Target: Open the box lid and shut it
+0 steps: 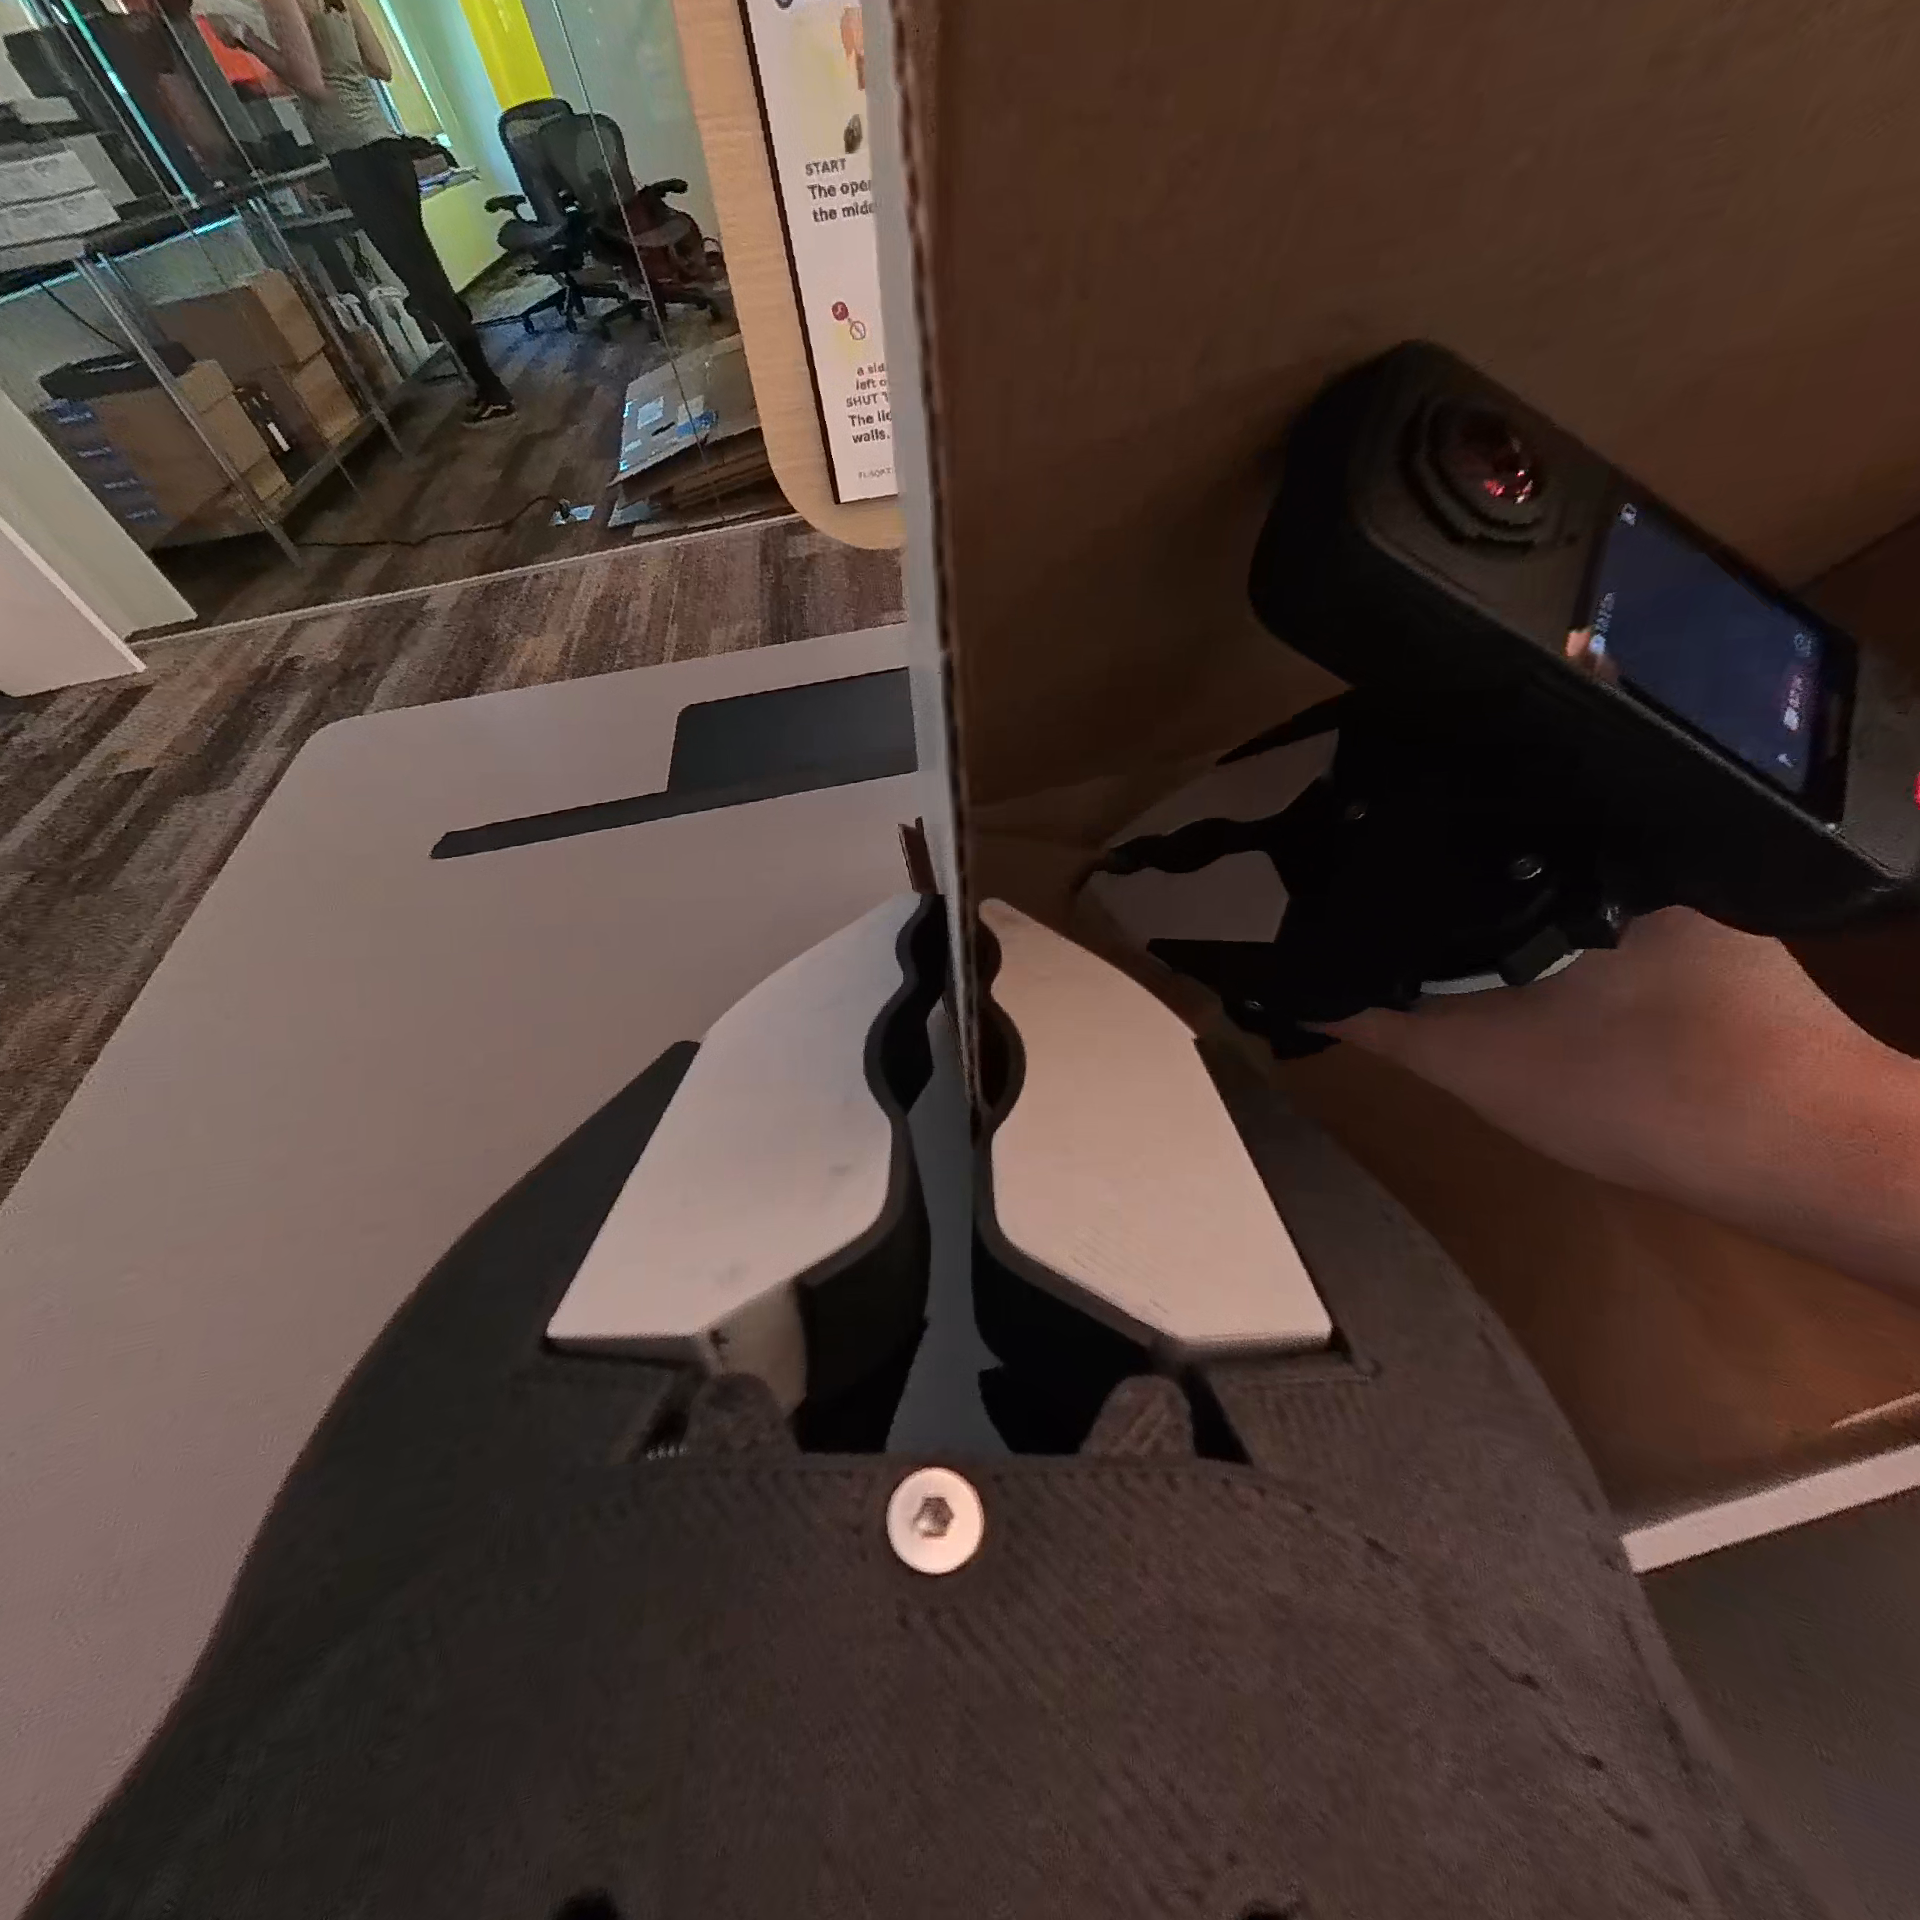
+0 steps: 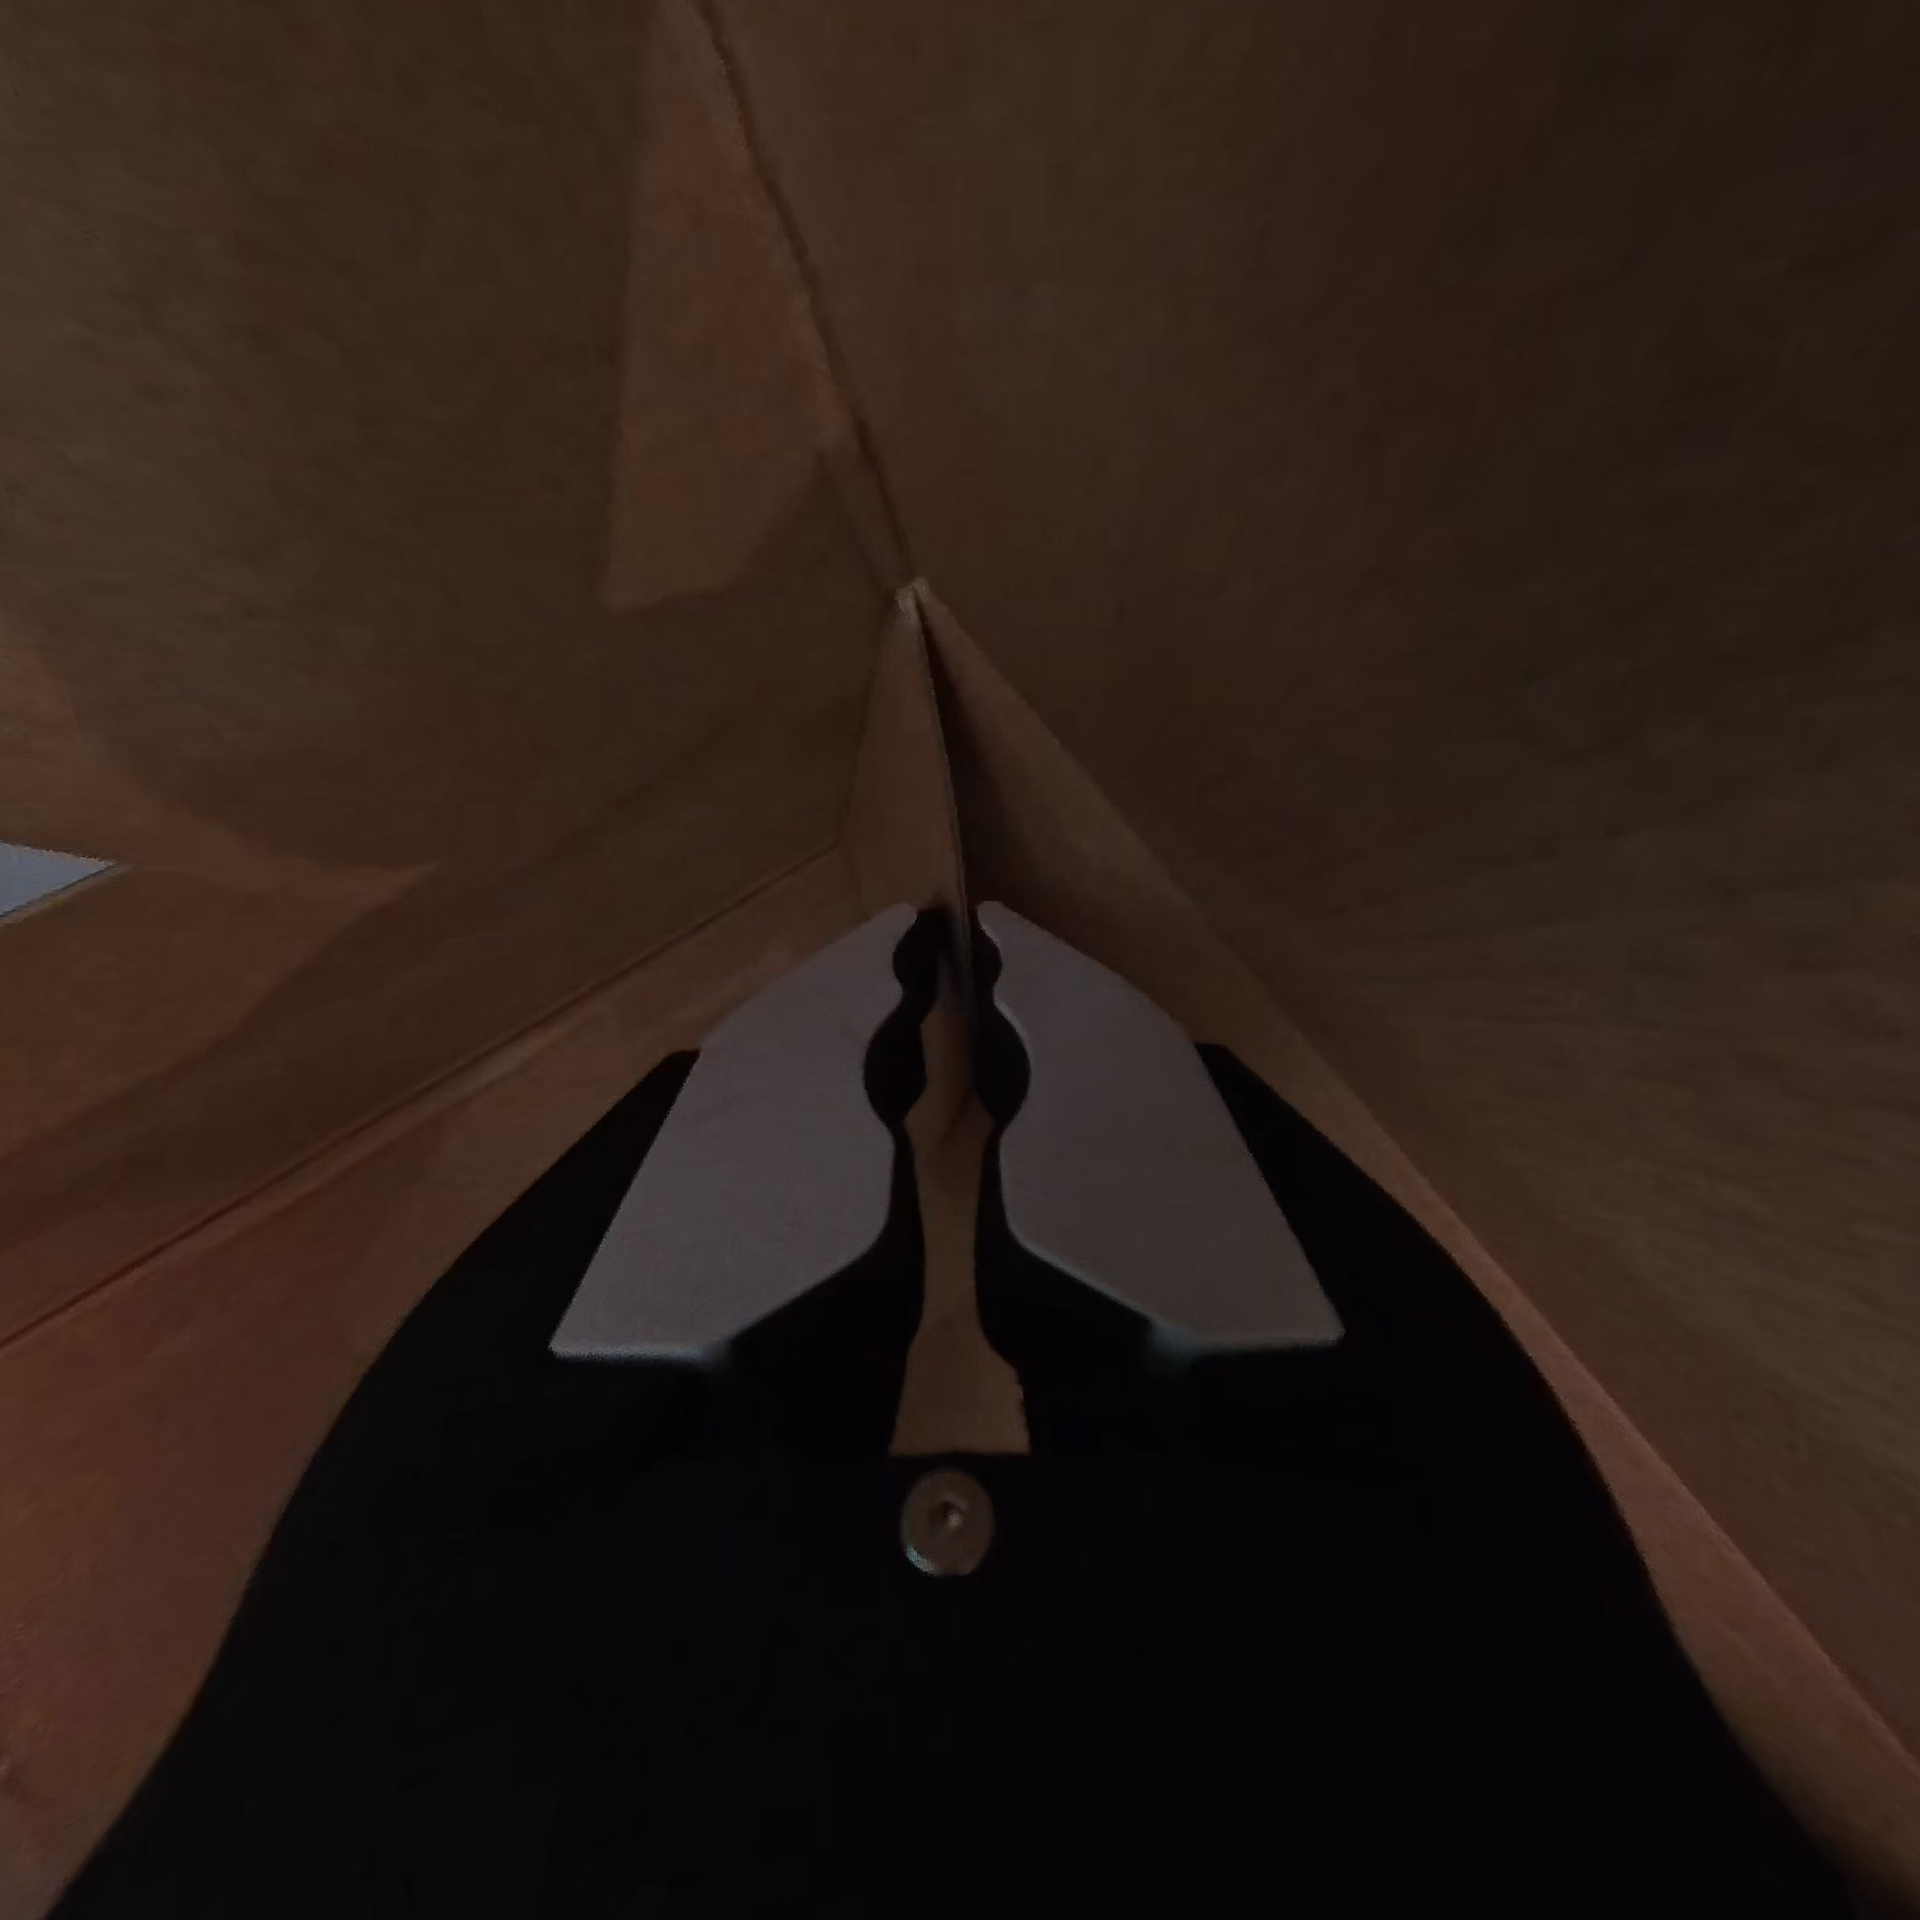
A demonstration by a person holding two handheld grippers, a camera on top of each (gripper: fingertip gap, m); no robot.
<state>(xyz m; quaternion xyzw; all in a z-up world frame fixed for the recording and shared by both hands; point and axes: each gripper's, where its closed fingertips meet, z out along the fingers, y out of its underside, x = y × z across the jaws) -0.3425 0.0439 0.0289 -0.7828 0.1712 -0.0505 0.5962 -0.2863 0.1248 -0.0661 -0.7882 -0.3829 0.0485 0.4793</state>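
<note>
In the left wrist view a tall cardboard box lid (image 1: 1351, 208) stands upright, brown inside and white outside. My left gripper (image 1: 961, 925) is shut on the lid's lower edge, which runs between its white fingers (image 1: 790, 1122). My right gripper (image 1: 1143, 904) shows farther off at the right, black with a camera on top, reaching inside the brown box (image 1: 1507, 1299). In the dark right wrist view my right gripper (image 2: 961, 925) is shut on a thin cardboard flap (image 2: 914, 748) at an inner corner of the box (image 2: 1403, 520).
The box sits on a grey table (image 1: 312, 987) with a black cut-out strip (image 1: 790, 748) at its far edge. A person's forearm (image 1: 1558, 1091) holds the right gripper. Beyond are a poster board (image 1: 831, 260), a glass wall, office chairs (image 1: 582, 208), stacked boxes and a standing person (image 1: 353, 125).
</note>
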